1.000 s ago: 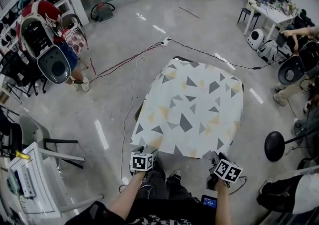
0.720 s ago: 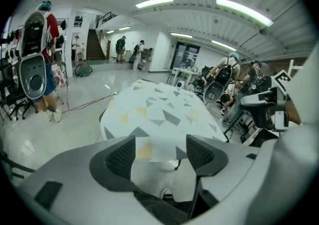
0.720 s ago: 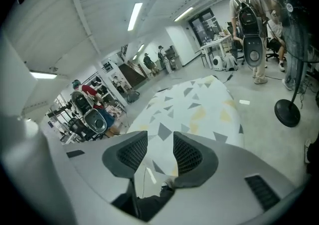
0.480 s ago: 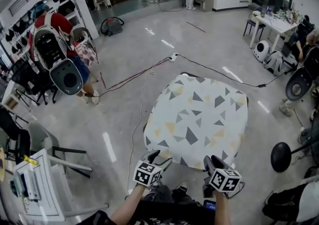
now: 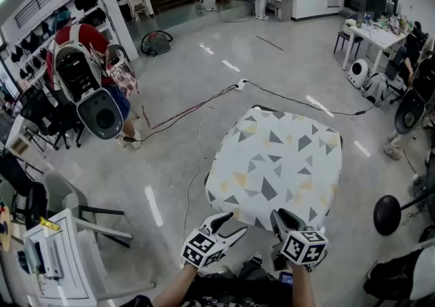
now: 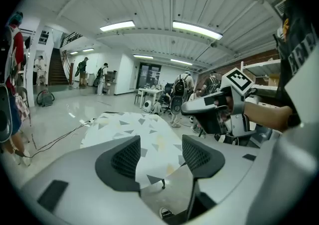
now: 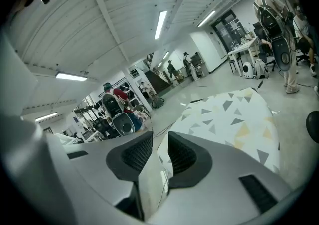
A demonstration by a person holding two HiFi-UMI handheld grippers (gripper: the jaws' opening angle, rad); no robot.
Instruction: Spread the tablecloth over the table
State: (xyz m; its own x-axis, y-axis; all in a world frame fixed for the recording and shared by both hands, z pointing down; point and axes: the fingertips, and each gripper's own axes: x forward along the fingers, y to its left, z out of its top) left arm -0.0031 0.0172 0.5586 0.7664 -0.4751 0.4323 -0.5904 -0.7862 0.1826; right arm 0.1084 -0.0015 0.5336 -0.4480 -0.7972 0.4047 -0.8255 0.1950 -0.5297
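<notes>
The tablecloth [image 5: 275, 163], white with grey and yellow triangles, lies spread flat over the square surface [image 5: 339, 138] a little right of centre in my head view. Its edges hang over the sides, and only a dark sliver of the surface shows at the right corner. Both of my tools sit at the bottom of that frame, just below the cloth's near edge. The left tool [image 5: 230, 225] is lower centre-left and the right tool [image 5: 280, 217] lower centre-right, each with its marker cube facing up. In the left gripper view the left tool [image 6: 162, 152] has its jaws standing wide. They have just been closing a little, and nothing is between them. Through the gap I see the cloth [image 6: 129, 127] further off and one leg [image 6: 163, 183] of the surface on the floor [image 6: 60, 114]. The right tool [image 6: 219, 112] shows at the right of that frame. In the right gripper view the right tool [image 7: 160, 152] has its jaws narrow and not meeting. They have just been closing too, and only pale floor shows in the slit, so it grips nothing. The cloth [image 7: 234, 117] fills the right middle of that picture. In the head view, cables [image 5: 197, 105] trail over the floor to the upper left of the surface, and a person [image 5: 81, 61] in red with a backpack stands at the far left.
</notes>
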